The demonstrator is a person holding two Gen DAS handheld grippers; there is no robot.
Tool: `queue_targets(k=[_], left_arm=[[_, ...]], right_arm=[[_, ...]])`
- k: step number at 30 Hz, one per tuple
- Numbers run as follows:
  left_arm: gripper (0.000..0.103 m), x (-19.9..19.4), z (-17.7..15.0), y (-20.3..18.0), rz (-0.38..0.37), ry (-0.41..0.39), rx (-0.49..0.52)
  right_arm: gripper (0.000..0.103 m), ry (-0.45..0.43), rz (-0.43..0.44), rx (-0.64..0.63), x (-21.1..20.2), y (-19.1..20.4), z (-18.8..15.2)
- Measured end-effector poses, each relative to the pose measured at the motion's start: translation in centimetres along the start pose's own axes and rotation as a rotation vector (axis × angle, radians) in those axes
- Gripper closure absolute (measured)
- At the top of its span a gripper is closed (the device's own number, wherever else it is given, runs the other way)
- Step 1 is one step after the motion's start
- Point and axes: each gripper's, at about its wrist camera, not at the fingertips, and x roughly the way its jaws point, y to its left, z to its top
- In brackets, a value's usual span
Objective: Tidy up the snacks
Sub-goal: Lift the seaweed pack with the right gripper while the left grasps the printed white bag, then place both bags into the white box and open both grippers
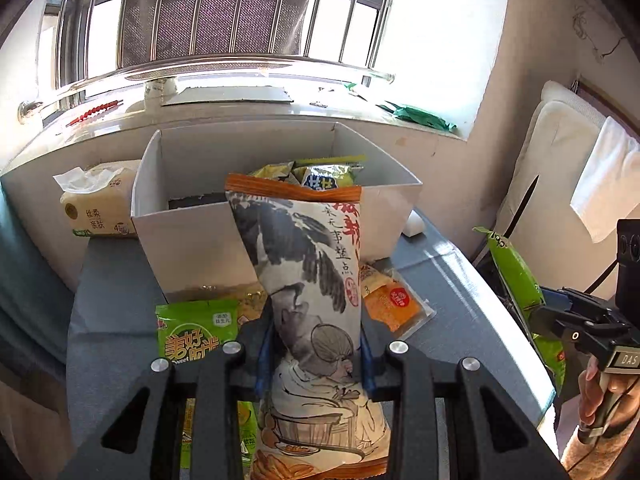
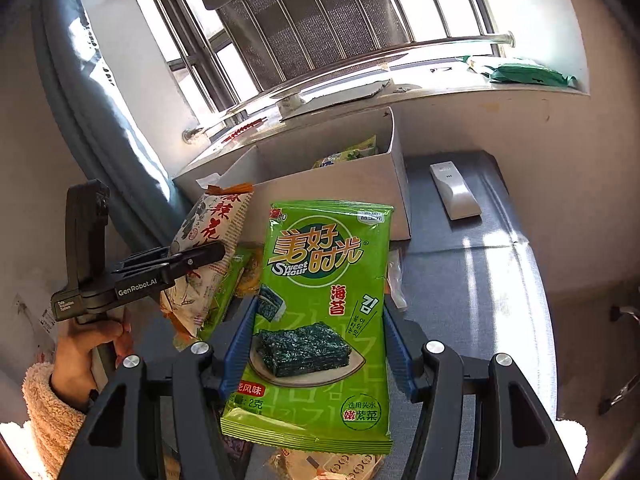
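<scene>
Both grippers, left (image 1: 316, 356) and right (image 2: 320, 344), pinch upright bags, pouch (image 1: 308, 280) and seaweed (image 2: 324, 312), with the box (image 1: 200, 248) at twelve o'clock, left nearer.

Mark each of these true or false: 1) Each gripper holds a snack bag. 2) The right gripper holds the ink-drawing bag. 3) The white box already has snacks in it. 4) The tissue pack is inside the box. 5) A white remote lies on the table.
1) True: the left gripper and the right gripper each clamp a bag.
2) False: it holds the green seaweed pack; the ink-drawing bag is in the left gripper.
3) True: the white box holds packets.
4) False: the tissue pack sits outside, beside the box.
5) True: white remote lies on the table.
</scene>
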Motion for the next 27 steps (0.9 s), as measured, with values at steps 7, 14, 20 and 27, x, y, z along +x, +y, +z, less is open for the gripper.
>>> queue_targets(k=[7,14,20,27], left_arm=[[0.066,-0.8,8.6,4.6,-0.034,-0.121,-0.074],[0.066,6.1,13.8,8.4,-0.020,-0.019,-0.116],[0.065,8.9,14.1,9.8,0.040,0.038,-0.119],[0.003,9.3,13.3,10.4,0.086,0.066,-0.129]], right_arm=[[0.040,-0.012,0.044,-0.032,4.7,1.0,9.9],[0.039,0.053,-0.016,-0.038,12.3,0.5,17.2],[0.038,0.086,-0.070,-0.068,15.3,0.4,19.2],[0.022,0.113,-0.096,-0.045,16.7,-1.2,18.7]])
